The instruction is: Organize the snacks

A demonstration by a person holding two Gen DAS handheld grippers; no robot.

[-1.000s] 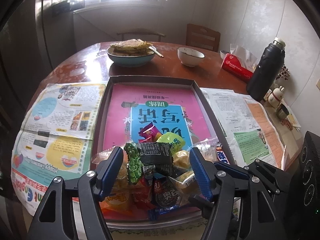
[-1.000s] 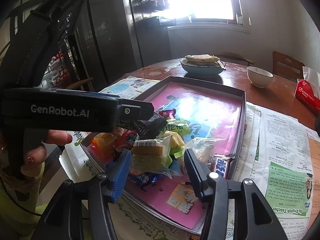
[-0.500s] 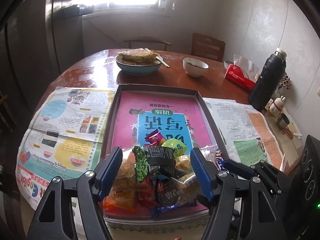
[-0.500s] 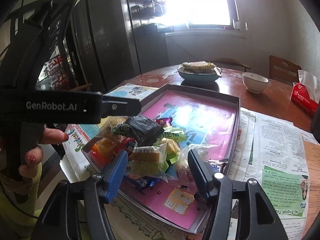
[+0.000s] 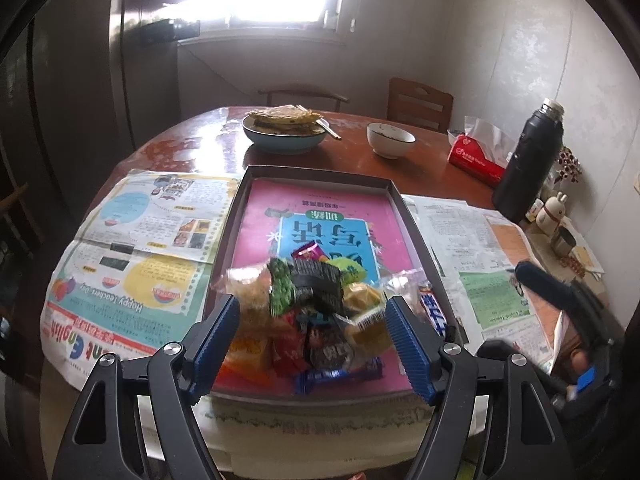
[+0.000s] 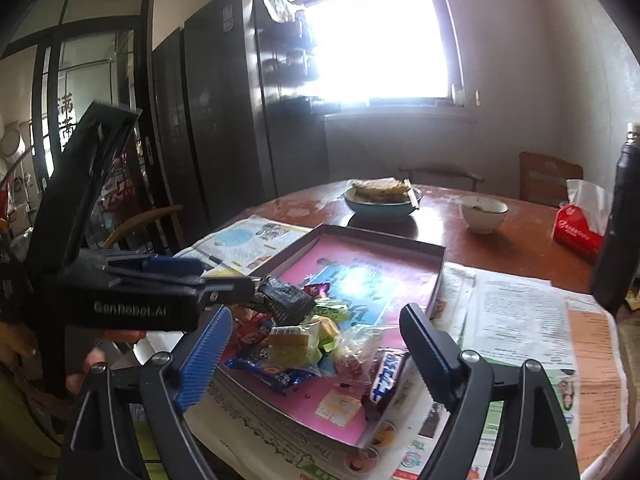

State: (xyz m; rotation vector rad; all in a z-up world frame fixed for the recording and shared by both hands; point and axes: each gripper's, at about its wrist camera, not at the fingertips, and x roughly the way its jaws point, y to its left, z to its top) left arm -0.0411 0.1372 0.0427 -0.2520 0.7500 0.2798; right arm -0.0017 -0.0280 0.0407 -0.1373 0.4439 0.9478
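Observation:
A pile of wrapped snacks [image 5: 320, 312] lies at the near end of a shallow dark box [image 5: 320, 174] with a pink printed floor; the pile also shows in the right wrist view [image 6: 296, 340]. A black-and-green packet [image 5: 308, 284] tops the pile. A blue-and-white candy bar [image 6: 386, 374] lies at the pile's right side. My left gripper [image 5: 314, 344] is open and empty, above the box's near edge. My right gripper [image 6: 316, 356] is open and empty, held back over the box's near corner. The left gripper [image 6: 132, 300] crosses the right wrist view at left.
Newspapers [image 5: 132, 256] lie on both sides of the box on a round wooden table [image 5: 432, 164]. Behind stand a blue bowl of flatbread [image 5: 286, 130], a small white bowl [image 5: 390, 140], a red tissue pack [image 5: 476, 156] and a black flask [image 5: 528, 160].
Both grippers have pulled back and upward from the snack pile, so the table looks farther off. The snacks have not moved. Both jaws stay open.

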